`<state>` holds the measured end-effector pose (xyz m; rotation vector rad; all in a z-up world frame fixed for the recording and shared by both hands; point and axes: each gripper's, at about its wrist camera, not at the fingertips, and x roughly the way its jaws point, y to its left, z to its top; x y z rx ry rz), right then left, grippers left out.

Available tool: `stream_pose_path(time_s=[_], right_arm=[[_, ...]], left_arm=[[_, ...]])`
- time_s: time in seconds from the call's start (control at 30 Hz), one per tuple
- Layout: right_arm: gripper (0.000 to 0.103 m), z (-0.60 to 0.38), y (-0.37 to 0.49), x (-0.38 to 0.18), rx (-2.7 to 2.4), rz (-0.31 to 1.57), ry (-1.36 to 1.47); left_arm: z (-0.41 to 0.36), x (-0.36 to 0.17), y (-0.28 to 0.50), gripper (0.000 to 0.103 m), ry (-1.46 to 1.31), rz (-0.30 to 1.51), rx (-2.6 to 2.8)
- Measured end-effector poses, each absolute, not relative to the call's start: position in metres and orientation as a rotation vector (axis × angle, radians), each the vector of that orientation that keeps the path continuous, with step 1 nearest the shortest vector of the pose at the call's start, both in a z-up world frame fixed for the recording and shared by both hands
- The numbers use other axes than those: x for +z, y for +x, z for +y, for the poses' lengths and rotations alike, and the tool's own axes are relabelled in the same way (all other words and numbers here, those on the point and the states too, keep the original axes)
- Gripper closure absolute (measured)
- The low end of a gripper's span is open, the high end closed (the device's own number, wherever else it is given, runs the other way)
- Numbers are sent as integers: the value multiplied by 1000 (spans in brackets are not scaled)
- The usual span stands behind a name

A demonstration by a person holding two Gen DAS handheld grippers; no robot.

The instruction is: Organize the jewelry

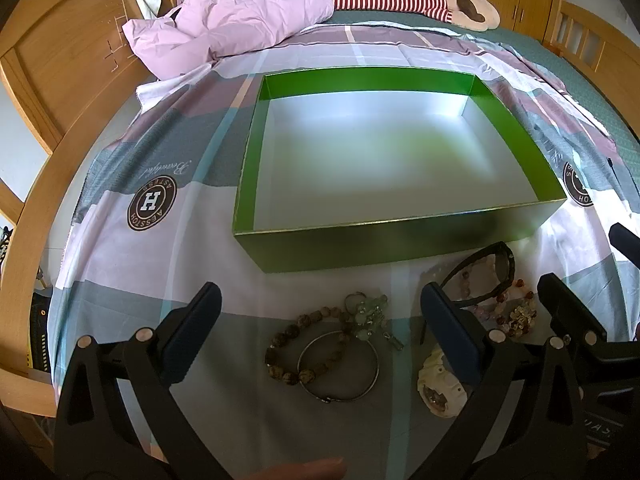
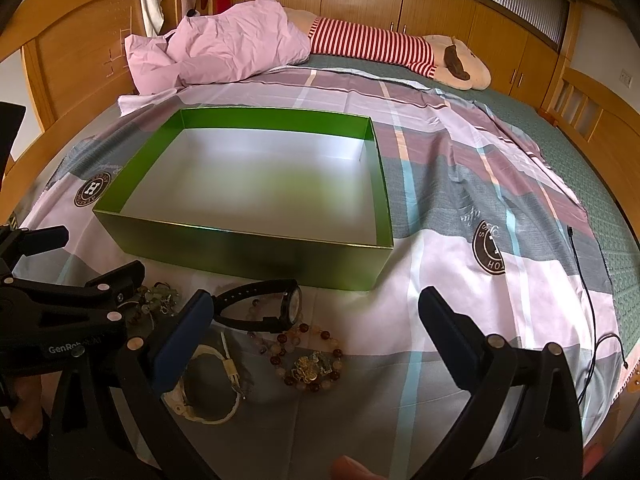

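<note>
On the bed, my green box (image 2: 248, 248) sits open-topped on the plaid sheet (image 2: 460, 208), with bare sheet spreading to its right. Jewelry lies along the box's near wall: a silver bangle (image 1: 340, 364), wooden bead bracelet (image 1: 288, 344), black watch (image 2: 276, 308) and amber beads (image 2: 312, 356). My left claw (image 1: 320, 320) and right claw (image 2: 316, 320) both hover wide open, holding nothing.

Glossy green card box (image 1: 400, 248), thin metal bangle (image 1: 340, 368), creased cloth sheet (image 2: 460, 208)
</note>
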<state>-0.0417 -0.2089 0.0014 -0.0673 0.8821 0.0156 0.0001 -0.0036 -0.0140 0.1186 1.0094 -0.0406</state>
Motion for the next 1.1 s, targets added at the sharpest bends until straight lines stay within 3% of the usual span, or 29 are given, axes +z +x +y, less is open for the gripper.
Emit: stream_pose_path(time_s=[1.1], right_arm=[[2,-212,-42,-2,10,892,-69]], left_arm=[[-3,-17,0,4,126,1017,-40]])
